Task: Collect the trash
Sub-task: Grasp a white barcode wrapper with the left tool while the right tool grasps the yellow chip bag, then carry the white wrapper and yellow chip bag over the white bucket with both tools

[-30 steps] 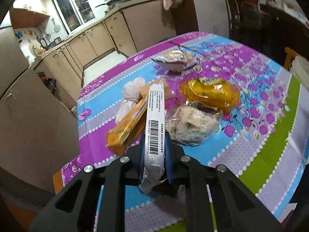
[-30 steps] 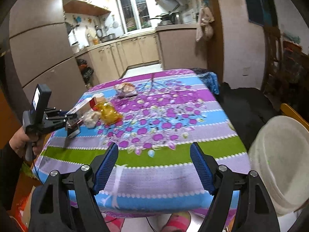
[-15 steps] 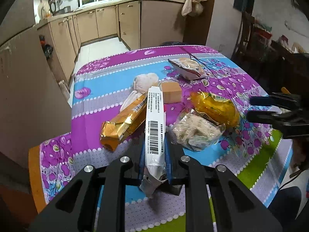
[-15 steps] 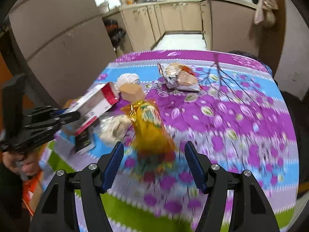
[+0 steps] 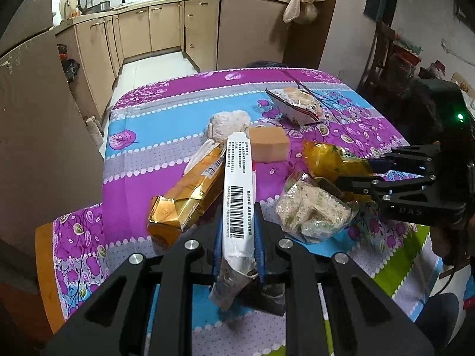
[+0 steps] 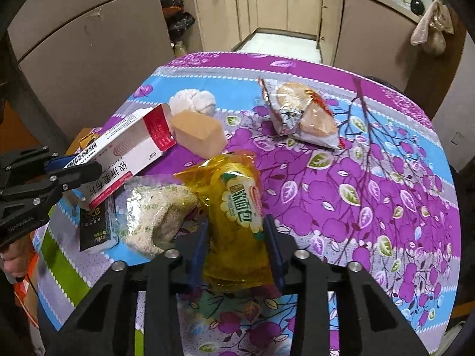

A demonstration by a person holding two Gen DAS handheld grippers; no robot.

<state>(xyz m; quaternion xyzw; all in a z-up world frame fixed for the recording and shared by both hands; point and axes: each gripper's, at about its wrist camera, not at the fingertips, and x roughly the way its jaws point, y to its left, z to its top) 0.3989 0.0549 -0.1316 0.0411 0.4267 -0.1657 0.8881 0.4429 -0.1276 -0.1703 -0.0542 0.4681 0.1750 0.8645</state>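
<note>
Over on the left, the left gripper (image 5: 237,237) is clamped narrow on a long white box (image 5: 239,187) with a barcode and a red end, holding it tilted above the near left corner of the table (image 5: 142,136). That corner is tight: the tablecloth edge falls away just beside the gripper, with a bare orange strip of tabletop past it and a tall beige cabinet (image 5: 38,124) close along that side.

Under and beside the box sits a gold packet (image 5: 184,201), its end near the left edge. Behind it are a fluffy white wad (image 6: 193,101) and a tan block (image 6: 199,133), touching or nearly so (hard to tell which). A small black packet (image 6: 93,228) lies near the front edge, just beside a clear bag of crumbly pale food (image 6: 157,210).

In the middle, the right gripper (image 6: 236,237) has just been closing its jaws, and the 2 blue pads now sit against the sides of a yellow snack bag (image 6: 237,207), which rests against the clear bag. A silver cracker packet (image 6: 299,115) lies apart, further back.

To the right, the purple flowered cloth is bare all the way to the far and right edges, giving plenty of room to move.
</note>
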